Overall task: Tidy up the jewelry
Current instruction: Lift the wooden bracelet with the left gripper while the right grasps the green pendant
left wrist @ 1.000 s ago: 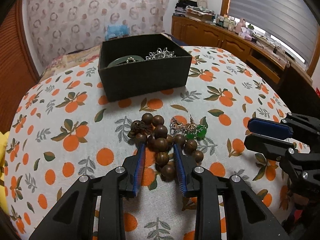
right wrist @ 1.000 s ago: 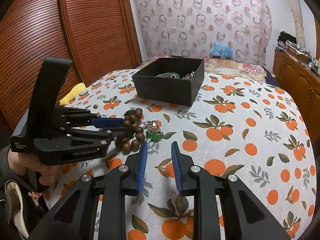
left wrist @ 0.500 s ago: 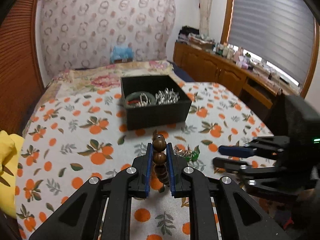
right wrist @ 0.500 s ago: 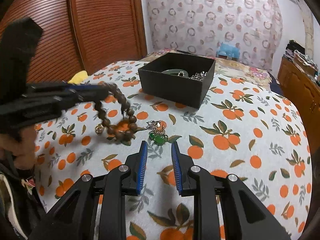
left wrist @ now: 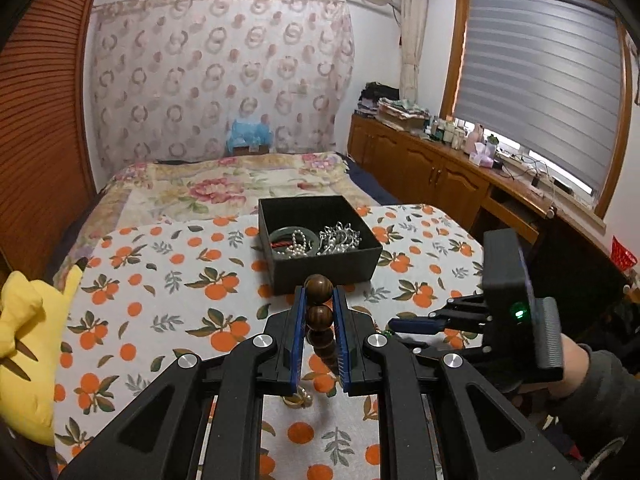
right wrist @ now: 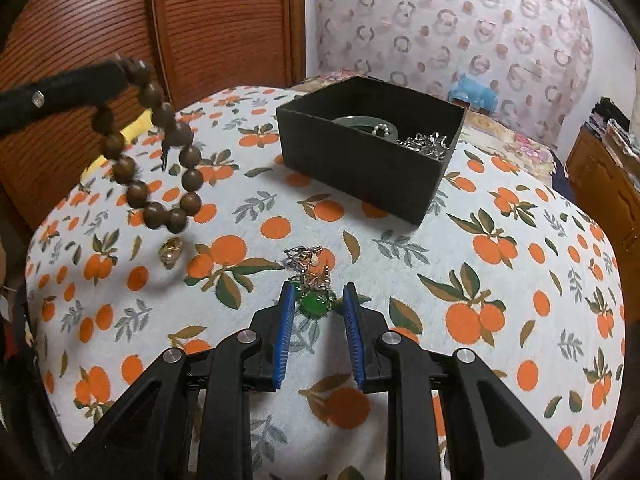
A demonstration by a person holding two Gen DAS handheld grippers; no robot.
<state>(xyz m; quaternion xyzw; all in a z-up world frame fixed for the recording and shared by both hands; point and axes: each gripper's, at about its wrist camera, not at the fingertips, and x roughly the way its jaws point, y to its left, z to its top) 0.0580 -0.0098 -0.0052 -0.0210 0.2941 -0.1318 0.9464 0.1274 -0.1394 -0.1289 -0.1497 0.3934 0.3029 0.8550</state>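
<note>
A: Why is the wooden bead bracelet up in the air?

B: The left gripper has its jaws pinched tight on a few beads, so the loop hangs free above the orange-print cloth, clear of the other pieces. My guess is it's bound for the black box, which sits just beyond the gripper's tips and already holds a green bangle, a string of pearls and some silver chain.

A: And the small gold piece under it?

B: It seems to dangle off the bottom of the loop. I can't tell whether it touches the cloth.

A: What about the right gripper?

B: Partly open, holding nothing. Its blue pads stand either side of the green-stone jewelry lying in a tangle of chain on the bench, apart from it. That placement suggests it's lining up for the next pick.

A: How are the hands set?

B: The left points gently downward towards the box, raised off the bench. The right tips more steeply down and sits low over the cloth; a sleeved hand grips its handle.
</note>
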